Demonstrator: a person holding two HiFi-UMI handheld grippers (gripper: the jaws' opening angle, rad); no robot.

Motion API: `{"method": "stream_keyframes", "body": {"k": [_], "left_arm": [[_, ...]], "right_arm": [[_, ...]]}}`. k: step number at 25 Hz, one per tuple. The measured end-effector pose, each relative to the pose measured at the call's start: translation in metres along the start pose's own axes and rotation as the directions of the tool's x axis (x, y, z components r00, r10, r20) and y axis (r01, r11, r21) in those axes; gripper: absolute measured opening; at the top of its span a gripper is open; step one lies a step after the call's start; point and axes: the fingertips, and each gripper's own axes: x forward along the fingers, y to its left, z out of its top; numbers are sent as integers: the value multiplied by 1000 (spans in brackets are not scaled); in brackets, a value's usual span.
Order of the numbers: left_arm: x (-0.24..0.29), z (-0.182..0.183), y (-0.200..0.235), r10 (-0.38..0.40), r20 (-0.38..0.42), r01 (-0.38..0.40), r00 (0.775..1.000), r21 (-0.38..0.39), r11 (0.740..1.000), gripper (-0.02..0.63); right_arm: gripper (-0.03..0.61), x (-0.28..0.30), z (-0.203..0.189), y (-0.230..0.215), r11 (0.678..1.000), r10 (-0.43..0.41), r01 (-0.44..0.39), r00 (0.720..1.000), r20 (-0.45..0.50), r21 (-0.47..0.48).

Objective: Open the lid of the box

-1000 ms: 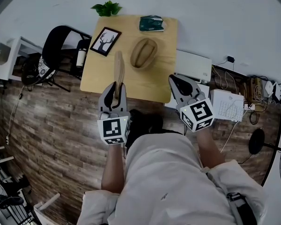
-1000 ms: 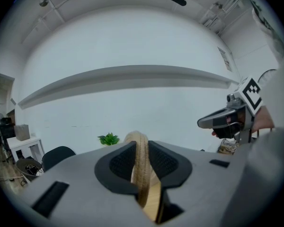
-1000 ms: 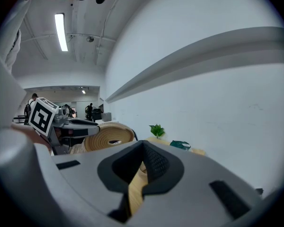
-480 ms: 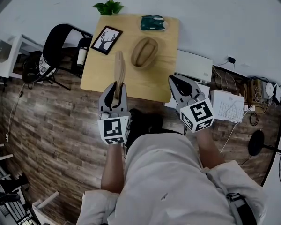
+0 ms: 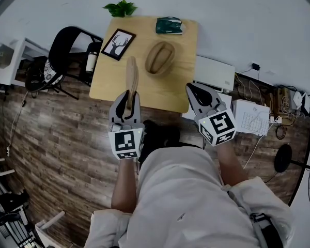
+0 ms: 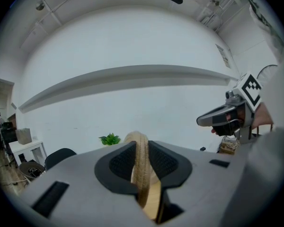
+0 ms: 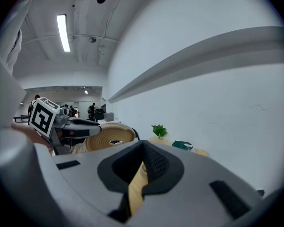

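Observation:
The woven box [image 5: 159, 57] sits open in the middle of the wooden table [image 5: 170, 94]. Its round woven lid [image 5: 130, 78] stands on edge above the table's near left part, with my left gripper [image 5: 128, 95] shut on its rim. In the left gripper view the lid's rim [image 6: 142, 157] is pinched between the black pads. In the right gripper view the lid [image 7: 110, 136] shows its flat face beside the left gripper [image 7: 87, 126]. My right gripper [image 5: 192, 89] hovers at the table's near right corner, shut with nothing in it [image 7: 141, 167].
On the table are a framed deer picture [image 5: 116, 45], a green packet [image 5: 169, 25] and a small plant [image 5: 120, 8]. A black chair [image 5: 67, 48] and a bottle [image 5: 91, 62] stand to the left. A white unit [image 5: 214, 72] and cables lie to the right.

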Motion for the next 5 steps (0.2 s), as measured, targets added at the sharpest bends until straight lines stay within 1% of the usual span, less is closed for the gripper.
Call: {"method": "stream_keyframes", "body": {"k": [5], "left_arm": [[-5,0,-2,-3,3,3,1000,3,1000,80]], "right_arm": [[-2,-4,-1,4,1000,2,-2,1000,2,-3]]}}
